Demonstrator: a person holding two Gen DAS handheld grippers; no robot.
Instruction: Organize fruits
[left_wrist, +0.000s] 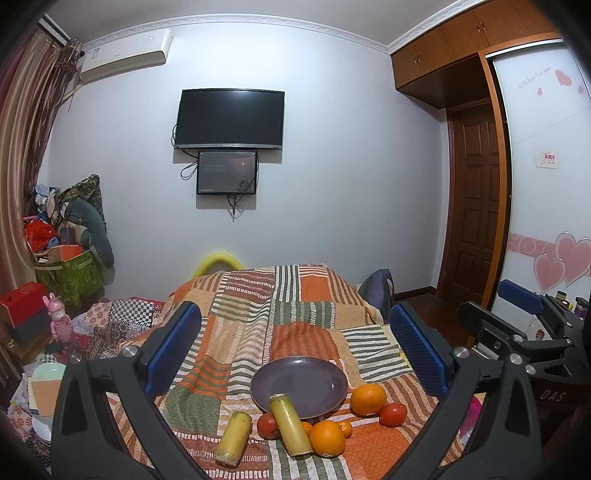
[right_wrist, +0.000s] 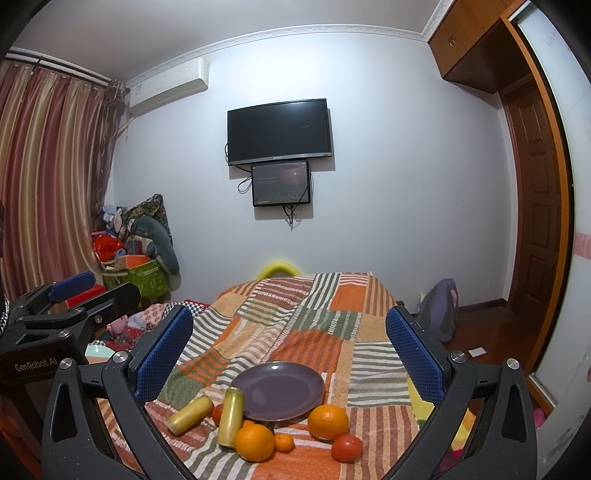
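Right wrist view: both the right gripper (right_wrist: 288, 350) and left gripper (left_wrist: 295, 347) are being held wide and empty above the fruit clustered just before the bare plate (right_wrist: 258, 402), where the nearest orange (right_wrist: 254, 442) is best being straddled squarely.

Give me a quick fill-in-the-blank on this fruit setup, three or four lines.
1. The purple plate holds ____ fruit.
2. One sugarcane piece leans its top end on the plate's ____.
3. The other sugarcane piece lies flat on the ____ cloth.
4. Both the left tool and right tool have their jaws ____.

Missing words: no; rim; patchwork; open
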